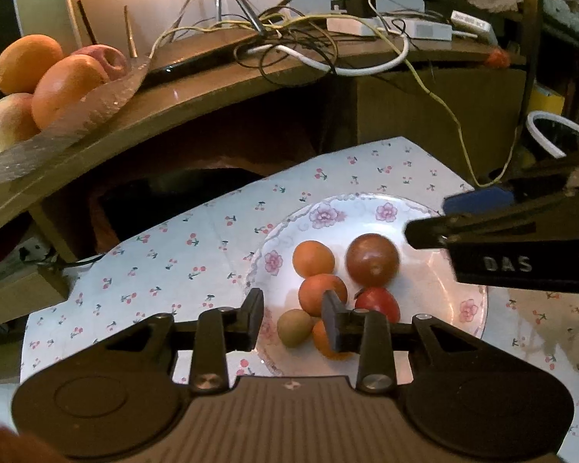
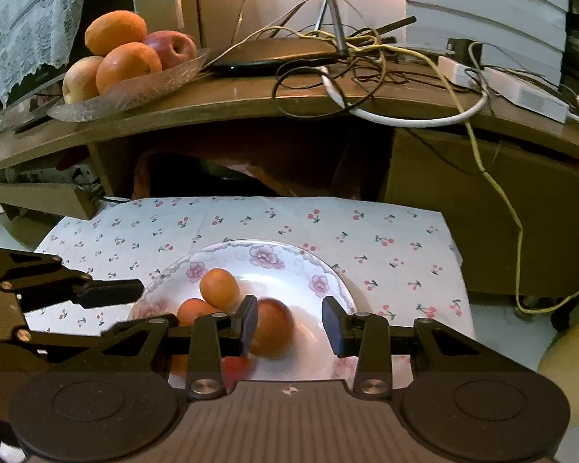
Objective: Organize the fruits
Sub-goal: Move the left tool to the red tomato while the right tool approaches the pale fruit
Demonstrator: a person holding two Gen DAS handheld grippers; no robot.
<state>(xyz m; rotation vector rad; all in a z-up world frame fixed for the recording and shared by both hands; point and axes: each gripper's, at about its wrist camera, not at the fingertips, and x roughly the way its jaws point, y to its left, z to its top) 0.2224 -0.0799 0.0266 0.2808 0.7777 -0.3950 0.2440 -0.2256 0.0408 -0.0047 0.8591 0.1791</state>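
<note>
- Left wrist view: nearest the camera, the left tongs (image 1: 293, 318) hang with jaws a little apart and nothing pressed between the pads, above the near rim of the flowered plate (image 1: 436, 293).
- On the plate lie two small oranges (image 1: 313, 257), a third partly hidden behind the right-hand finger, a greenish kiwi (image 1: 294, 327), a red fruit (image 1: 380, 303) and a dark reddish-brown round fruit (image 1: 372, 259), all clustered left of the plate's middle; its right half is bare.
- Right tongs (image 1: 424, 233) reach in from the right edge above the plate's far right rim.
- Cherry-print cloth (image 1: 166, 266) left of the plate is free; behind its far edge is a dark gap under a wooden shelf (image 1: 220, 88).
- Glass dish (image 1: 69, 123) at the shelf's left end holds oranges and apples; cables (image 1: 312, 42) crowd the rest.
- Right wrist view: the right tongs (image 2: 289, 326) stand slightly apart, holding nothing; the brown fruit (image 2: 274, 328), blurred, shows between the fingers, beside the left one.
- An orange (image 2: 219, 289) lies behind it, with the left tongs (image 2: 135, 289) entering from the left over the plate's rim.
- Cloth right of the plate is free to its edge.
</note>
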